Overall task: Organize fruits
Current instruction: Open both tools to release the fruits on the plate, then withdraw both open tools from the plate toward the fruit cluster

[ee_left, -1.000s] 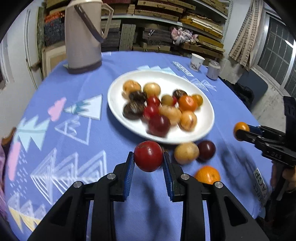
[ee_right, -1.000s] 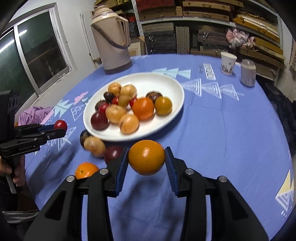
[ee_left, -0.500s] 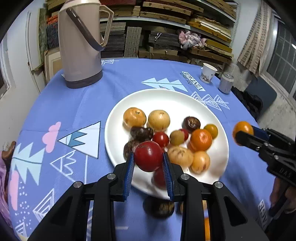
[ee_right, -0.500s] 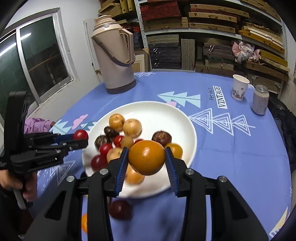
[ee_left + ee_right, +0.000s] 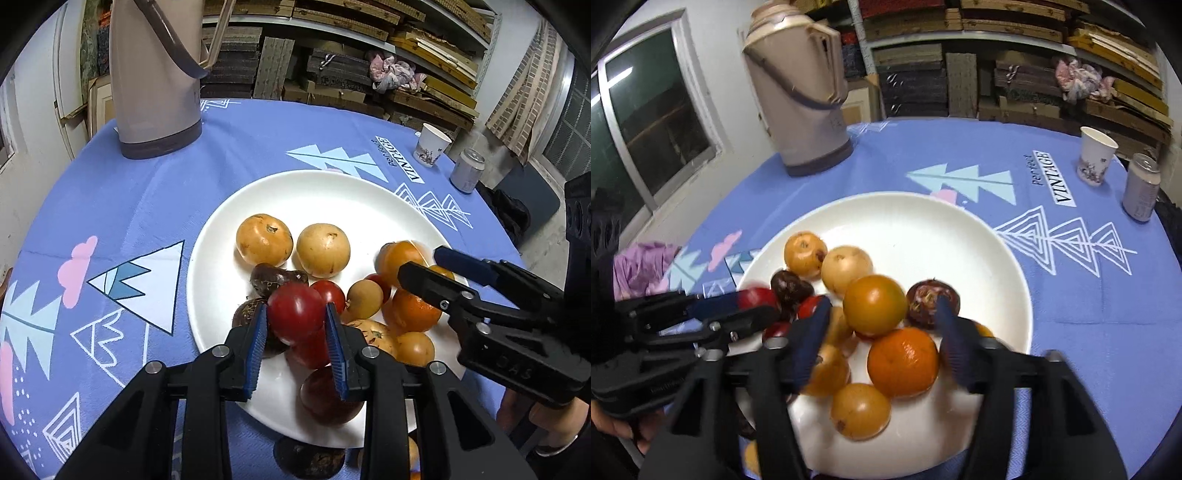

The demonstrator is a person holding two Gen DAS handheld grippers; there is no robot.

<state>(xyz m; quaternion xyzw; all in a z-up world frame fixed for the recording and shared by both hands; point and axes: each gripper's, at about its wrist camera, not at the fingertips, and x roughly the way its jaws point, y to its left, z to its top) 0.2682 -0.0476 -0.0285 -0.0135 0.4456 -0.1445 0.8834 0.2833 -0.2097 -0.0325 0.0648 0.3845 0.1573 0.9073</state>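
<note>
we've got the left gripper (image 5: 295, 332) just easing off the red fruit (image 5: 295, 312) between its jaws, right gripper (image 5: 882, 336) spreading wide, orange fruit (image 5: 874, 301) loose over the plate (image 5: 960, 254)

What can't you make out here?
Left wrist view: dark fruit below the plate, half hidden by the left tongs; these have just been opening around the red fruit, grip unclear.
Right wrist view: right tongs, just opening around the orange, motion-blurred; can label too small.

Dark fruit (image 5: 309, 460) cut off below plate (image 5: 258, 206)
</note>
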